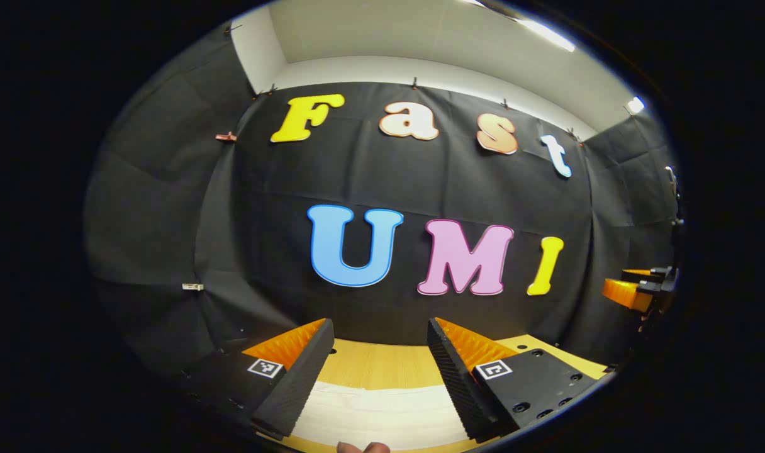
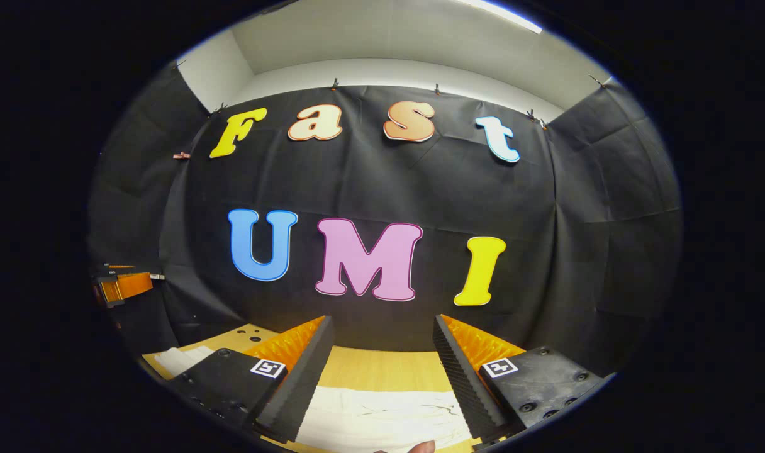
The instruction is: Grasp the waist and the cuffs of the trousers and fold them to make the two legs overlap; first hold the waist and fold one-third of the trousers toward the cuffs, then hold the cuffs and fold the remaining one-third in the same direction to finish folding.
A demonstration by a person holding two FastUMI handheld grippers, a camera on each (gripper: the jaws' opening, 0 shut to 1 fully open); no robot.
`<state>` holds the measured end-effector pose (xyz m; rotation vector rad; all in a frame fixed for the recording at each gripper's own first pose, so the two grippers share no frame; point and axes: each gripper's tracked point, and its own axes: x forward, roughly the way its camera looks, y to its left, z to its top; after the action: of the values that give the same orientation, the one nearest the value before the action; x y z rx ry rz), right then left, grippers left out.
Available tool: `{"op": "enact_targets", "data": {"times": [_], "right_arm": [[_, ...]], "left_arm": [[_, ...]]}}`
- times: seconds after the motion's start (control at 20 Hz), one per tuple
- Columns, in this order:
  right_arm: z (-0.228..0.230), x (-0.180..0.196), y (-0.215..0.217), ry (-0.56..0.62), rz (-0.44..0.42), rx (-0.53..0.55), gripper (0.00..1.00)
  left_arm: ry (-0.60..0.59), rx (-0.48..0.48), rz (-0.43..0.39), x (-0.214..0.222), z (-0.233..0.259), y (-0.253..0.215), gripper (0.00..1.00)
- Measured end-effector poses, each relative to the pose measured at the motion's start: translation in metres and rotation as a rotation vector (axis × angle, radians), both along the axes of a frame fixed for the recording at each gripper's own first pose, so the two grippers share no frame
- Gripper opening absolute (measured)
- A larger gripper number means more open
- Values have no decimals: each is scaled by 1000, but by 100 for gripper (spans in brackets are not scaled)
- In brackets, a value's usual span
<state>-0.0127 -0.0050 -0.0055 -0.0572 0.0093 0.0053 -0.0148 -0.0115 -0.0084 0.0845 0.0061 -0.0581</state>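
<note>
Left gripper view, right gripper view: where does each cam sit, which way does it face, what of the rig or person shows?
Left gripper view: rides the left tongs, open, faces the booth wall over white trousers on the wooden table; right tongs at right edge; fingertip at bottom.
Right gripper view: rides the right tongs, open, same heading; left tongs at left edge.
Shared: wall, table, trousers.

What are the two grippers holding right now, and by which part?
Nothing. The left gripper and right gripper are both open, raised above the white trousers on the wooden table.
</note>
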Motion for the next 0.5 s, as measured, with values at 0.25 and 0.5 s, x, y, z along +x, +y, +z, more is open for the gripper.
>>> {"op": "enact_targets", "data": {"times": [0.25,0.5], "right_arm": [[-18,-13,-17,36,-10,-180,97],[-44,-31,-38,102,-31,-263,97]], "left_arm": [[52,454,-103,-6,-44,12,97],[185,872,-309,-27,-139,28,96]]}}
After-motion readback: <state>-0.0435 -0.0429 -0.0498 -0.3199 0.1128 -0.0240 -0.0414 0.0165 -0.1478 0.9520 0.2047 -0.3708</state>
